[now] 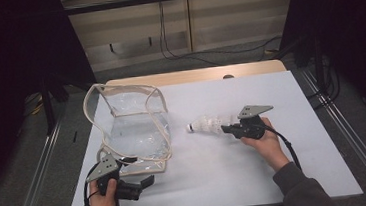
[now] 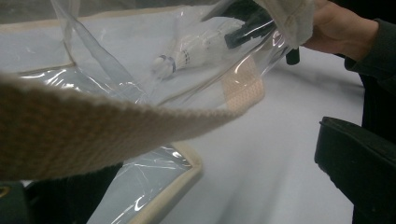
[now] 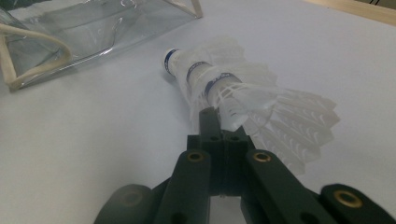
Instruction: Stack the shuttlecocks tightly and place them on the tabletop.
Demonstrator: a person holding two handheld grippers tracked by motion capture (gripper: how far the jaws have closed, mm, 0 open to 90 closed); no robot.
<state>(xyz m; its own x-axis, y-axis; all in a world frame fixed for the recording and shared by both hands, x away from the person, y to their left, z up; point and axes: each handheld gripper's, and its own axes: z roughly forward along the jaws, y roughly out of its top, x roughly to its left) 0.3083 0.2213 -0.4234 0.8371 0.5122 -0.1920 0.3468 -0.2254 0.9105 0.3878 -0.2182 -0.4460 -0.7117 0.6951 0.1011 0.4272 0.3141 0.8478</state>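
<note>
- Two grippers are at work on the white table, one in each hand of the person.
- The right gripper has its jaws pressed together on the feathers of a stack of white shuttlecocks, and it holds the stack nearly level, a little above the table.
- In the right gripper view the shuttlecocks are nested one inside another, and the round cork tip points toward the bag.
- The clear plastic bag with beige trim stands on the left part of the table, just beside the cork tip.
- The left gripper is at the near corner of the bag, by its beige strap.
- I cannot tell if its jaws pinch the strap or are spread.
</note>
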